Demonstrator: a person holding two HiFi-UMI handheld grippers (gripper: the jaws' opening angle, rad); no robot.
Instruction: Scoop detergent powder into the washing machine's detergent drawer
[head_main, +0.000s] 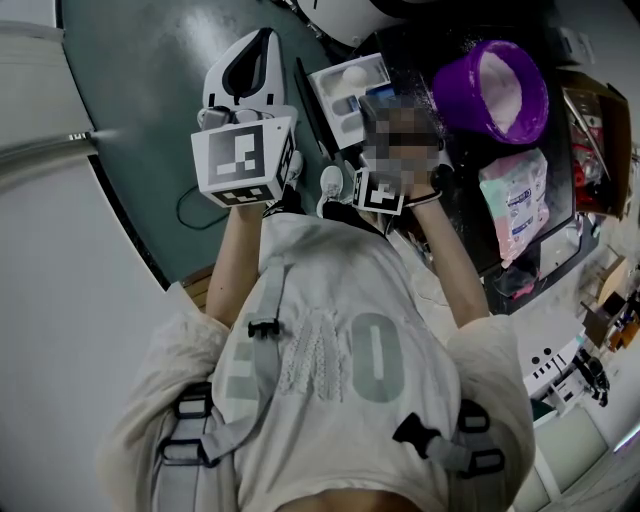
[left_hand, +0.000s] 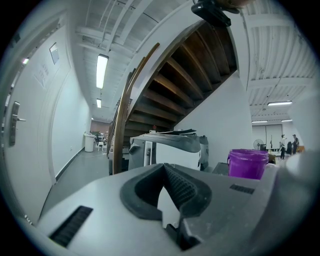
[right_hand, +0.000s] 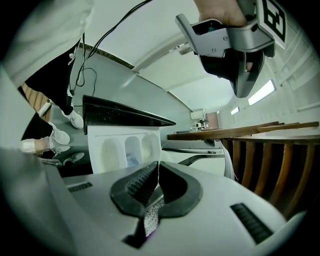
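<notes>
The white detergent drawer (head_main: 350, 88) stands pulled out of the washing machine; in the right gripper view its three compartments (right_hand: 125, 149) show, with something blue in the middle one. A purple bucket (head_main: 493, 92) holding white powder sits on the dark machine top, and it also appears in the left gripper view (left_hand: 247, 163). My left gripper (head_main: 266, 38) is held up left of the drawer, shut and empty (left_hand: 164, 167). My right gripper (right_hand: 157, 165) points at the drawer with its jaws together. In the head view only its marker cube (head_main: 378, 190) shows below a blurred patch. No scoop is visible.
A pink and white detergent bag (head_main: 515, 200) lies right of the bucket. A wooden staircase (left_hand: 165, 75) rises behind the washing machine (left_hand: 170, 147). A black cable (head_main: 195, 205) and shoes (right_hand: 74, 119) lie on the grey floor. A white door (head_main: 40, 140) is at the left.
</notes>
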